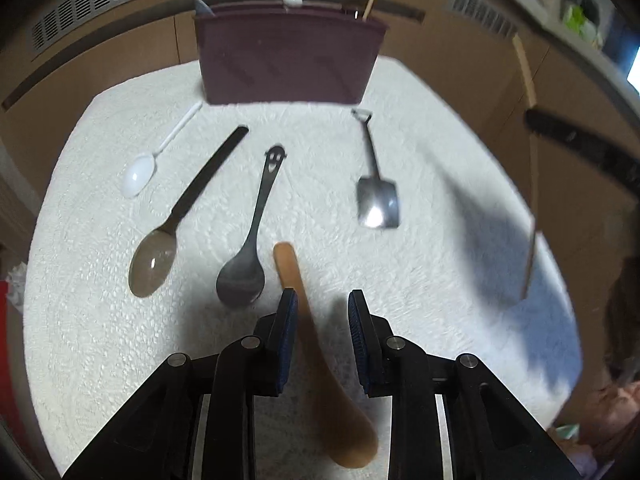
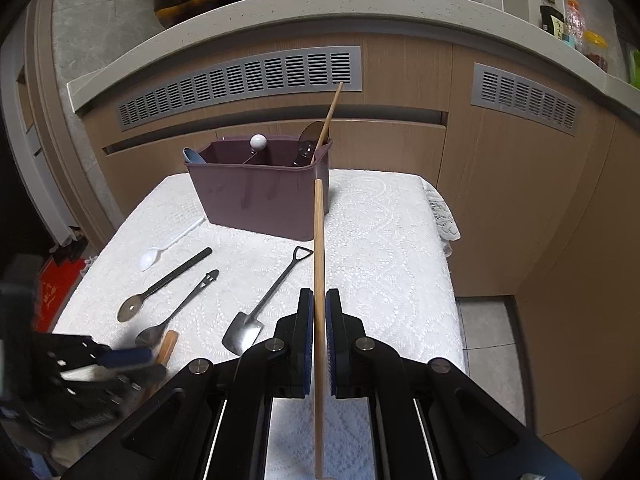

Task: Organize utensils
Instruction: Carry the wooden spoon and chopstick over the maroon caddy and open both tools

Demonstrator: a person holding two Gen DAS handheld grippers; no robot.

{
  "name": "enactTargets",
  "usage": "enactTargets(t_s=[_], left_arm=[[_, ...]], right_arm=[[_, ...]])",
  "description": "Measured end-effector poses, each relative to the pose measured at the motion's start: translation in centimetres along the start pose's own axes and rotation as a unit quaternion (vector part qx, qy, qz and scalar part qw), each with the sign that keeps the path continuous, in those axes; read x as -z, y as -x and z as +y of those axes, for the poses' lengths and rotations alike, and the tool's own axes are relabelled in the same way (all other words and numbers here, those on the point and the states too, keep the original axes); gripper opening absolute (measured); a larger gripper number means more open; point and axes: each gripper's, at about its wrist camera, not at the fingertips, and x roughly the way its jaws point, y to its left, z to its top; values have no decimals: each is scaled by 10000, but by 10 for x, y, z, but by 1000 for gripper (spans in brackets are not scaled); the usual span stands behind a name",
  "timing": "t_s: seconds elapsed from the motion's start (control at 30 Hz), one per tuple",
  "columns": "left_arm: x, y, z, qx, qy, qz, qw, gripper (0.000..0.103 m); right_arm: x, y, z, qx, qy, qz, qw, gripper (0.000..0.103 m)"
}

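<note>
The right gripper (image 2: 319, 320) clamps a wooden chopstick (image 2: 319, 248) upright between closed fingers. The left gripper (image 1: 322, 312) hangs with fingers apart around the wooden spoon (image 1: 320, 360) lying on the cloth-covered desk (image 1: 440, 280), before the purple caddy (image 1: 286, 56).

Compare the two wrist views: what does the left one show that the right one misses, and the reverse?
Left wrist only: the whole wooden spoon, lying between the open left gripper fingers.

Right wrist only: the inside of the purple caddy, with utensils standing in its compartments, and the right gripper shut on a chopstick.

Both: the white spoon, the shovel-shaped spoon, the smiley-handled spoon and the white cloth.
</note>
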Motion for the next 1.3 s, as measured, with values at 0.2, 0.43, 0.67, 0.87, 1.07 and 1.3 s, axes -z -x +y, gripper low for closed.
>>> enactTargets(t_s=[0.2, 0.43, 0.67, 0.87, 1.07, 1.3], left_arm=[[0, -11, -1, -288, -28, -243, 9993, 23], [1, 31, 4, -38, 135, -947, 9954, 12], [-28, 77, 19, 141, 314, -1760, 9838, 12], [-100, 145, 26, 273, 118, -2776, 9602, 12], [-178, 192, 37, 114, -81, -3559, 9344, 12], [-235, 174, 59, 23, -111, -3561, 9344, 12]], right_arm=[[3, 6, 1, -168, -1, -92, 9998, 6], [3, 13, 7, -342, -6, -185, 9992, 6], [-7, 13, 17, -451, -13, -271, 9986, 6], [-67, 30, 27, -535, 144, -781, 9954, 6], [-155, 65, 37, -356, 380, -1752, 9832, 6], [-211, 40, 41, -156, 398, -2094, 9769, 6]])
